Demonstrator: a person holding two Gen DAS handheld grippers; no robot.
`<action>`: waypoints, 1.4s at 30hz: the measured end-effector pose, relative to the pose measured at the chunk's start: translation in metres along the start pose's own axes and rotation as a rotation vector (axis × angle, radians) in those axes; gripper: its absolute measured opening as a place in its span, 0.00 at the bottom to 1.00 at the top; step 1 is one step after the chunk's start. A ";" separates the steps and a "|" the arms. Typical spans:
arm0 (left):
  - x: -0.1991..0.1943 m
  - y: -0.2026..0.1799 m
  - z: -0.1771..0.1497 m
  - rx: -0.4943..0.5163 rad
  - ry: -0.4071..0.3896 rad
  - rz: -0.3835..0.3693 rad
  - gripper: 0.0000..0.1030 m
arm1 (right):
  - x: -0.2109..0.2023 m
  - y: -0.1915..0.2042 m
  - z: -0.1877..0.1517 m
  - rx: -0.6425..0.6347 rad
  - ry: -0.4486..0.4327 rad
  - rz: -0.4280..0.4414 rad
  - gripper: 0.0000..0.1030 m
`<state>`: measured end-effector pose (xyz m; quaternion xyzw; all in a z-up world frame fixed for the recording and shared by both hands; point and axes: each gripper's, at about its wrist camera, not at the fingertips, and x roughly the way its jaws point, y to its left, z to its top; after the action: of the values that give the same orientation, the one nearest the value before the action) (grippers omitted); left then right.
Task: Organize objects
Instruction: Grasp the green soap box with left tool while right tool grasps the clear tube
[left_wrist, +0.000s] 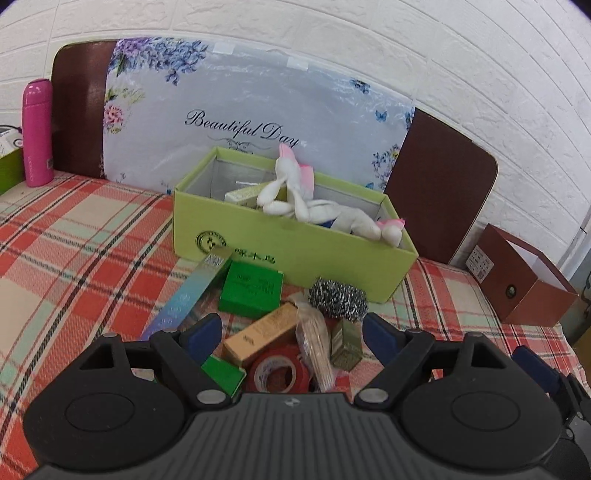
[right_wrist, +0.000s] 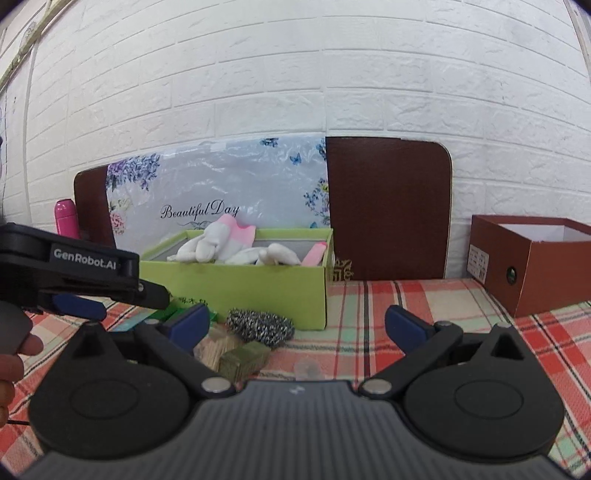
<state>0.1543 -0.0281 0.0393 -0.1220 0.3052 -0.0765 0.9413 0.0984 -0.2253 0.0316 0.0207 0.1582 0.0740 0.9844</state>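
The left gripper (left_wrist: 291, 332) stands with its jaws spread wide and holds nothing; between its blue pads lies a heap of small items on the near part of the cloth. The heap holds a red tape roll (left_wrist: 279, 373), a tan carton (left_wrist: 262, 332), a clear bag of toothpicks (left_wrist: 316, 347), a small olive box (left_wrist: 345, 343), a steel scourer (left_wrist: 338, 297), a green box (left_wrist: 251, 290), a second green box (left_wrist: 223, 373) partly under the left finger, and a long blue-to-silver box (left_wrist: 192, 295) leaning toward the green open box (left_wrist: 295, 258). None of these touches the pads, as far as can be seen. The right gripper (right_wrist: 295, 325) is likewise spread wide and empty, hovering to the right of the heap over bare cloth; the scourer (right_wrist: 260, 326) and the olive box (right_wrist: 243, 360) sit near its left finger. The green open box stands just beyond the heap and contains white and pink gloves (left_wrist: 295, 195), draped partly over its rim, with a pale carton (left_wrist: 243, 194) behind them. The plaid tablecloth (left_wrist: 74, 251) is red, cream and mint. At far left stands a pink flask (left_wrist: 37, 133). A floral board reading "Beautiful Day" (left_wrist: 240, 110) and a brown panel (right_wrist: 388, 210) lean against the white brick wall (right_wrist: 295, 74). A brown open box (right_wrist: 535, 266) sits at far right.
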 end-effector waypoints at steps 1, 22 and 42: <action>-0.001 0.001 -0.003 -0.004 0.006 0.004 0.84 | -0.003 0.000 -0.003 0.003 0.009 0.003 1.00; 0.006 0.061 -0.050 -0.017 0.066 0.082 0.84 | -0.021 0.009 -0.056 0.055 0.163 0.030 1.00; -0.001 0.043 -0.074 0.151 0.111 0.046 0.70 | 0.056 -0.019 -0.049 -0.050 0.334 -0.026 0.27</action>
<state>0.1126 -0.0002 -0.0306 -0.0391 0.3528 -0.0841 0.9311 0.1386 -0.2343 -0.0334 -0.0186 0.3182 0.0676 0.9454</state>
